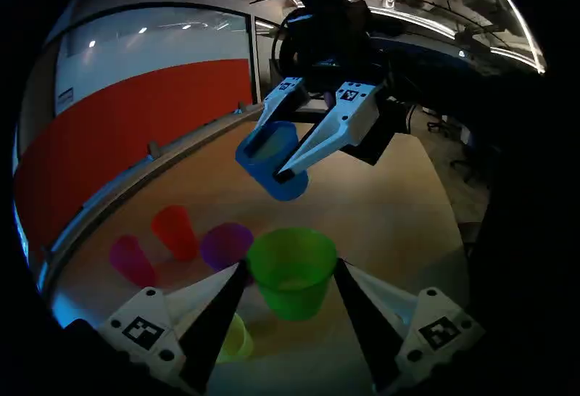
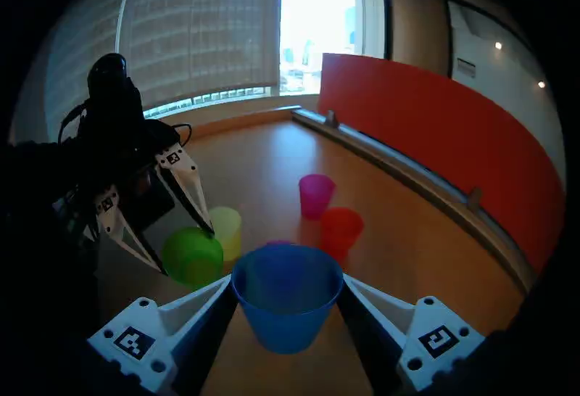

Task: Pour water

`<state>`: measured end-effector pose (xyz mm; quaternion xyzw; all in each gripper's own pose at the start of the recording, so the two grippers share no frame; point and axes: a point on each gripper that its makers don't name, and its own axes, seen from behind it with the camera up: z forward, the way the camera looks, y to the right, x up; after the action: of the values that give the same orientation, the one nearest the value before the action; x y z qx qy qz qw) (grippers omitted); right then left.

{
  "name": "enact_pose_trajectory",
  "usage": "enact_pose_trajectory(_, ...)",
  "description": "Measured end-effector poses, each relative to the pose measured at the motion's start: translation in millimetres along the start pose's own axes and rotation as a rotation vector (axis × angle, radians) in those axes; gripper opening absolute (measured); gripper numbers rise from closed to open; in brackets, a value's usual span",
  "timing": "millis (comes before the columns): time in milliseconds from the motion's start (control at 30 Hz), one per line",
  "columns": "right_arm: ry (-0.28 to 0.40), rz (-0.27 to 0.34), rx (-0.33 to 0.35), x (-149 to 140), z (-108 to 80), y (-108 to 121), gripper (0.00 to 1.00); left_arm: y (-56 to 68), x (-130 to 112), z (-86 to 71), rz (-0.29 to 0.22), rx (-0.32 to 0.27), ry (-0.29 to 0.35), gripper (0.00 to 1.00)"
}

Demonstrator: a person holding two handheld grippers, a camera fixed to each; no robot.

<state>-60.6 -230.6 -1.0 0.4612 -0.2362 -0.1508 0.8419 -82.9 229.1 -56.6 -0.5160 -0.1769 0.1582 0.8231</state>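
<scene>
Left gripper view has your left gripper point(image 1: 290, 267) clamped on the one green cup point(image 1: 293, 291), upright, mouth up. Your right gripper point(image 1: 261, 165) squeezes the one blue cup point(image 1: 288, 187) in the air beyond it, tipped, mouth toward the camera. Four more stand on the table point(image 1: 377, 207): pink point(image 1: 130, 260), red point(image 1: 175, 231), purple point(image 1: 225, 245), yellow point(image 1: 238, 339).

The green cup point(image 1: 292, 269) hides part of the purple cup point(image 1: 225, 245).

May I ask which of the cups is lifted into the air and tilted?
The blue cup, clamped in the right gripper: it hangs tilted in the air, whereas the green cup, orange cup, pink cup, purple cup and yellow cup are upright.
</scene>
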Motion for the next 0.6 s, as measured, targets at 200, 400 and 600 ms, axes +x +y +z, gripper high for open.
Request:
enact_pose_trajectory(200,-0.040,-0.001,0.008,-14,5.4,-2,0.91,2.1,-9,4.7,0.010,-0.008,-0.030,0.86)
enact_pose_trajectory(400,-0.069,-0.003,0.011,-26,10.3,-2,0.91,4.3,-18,9.5,0.007,-0.017,-0.047,0.86)
enact_pose_trajectory(600,-0.083,-0.001,0.013,-32,12.8,-1,0.90,3.7,-21,11.7,0.009,-0.019,-0.059,0.86)
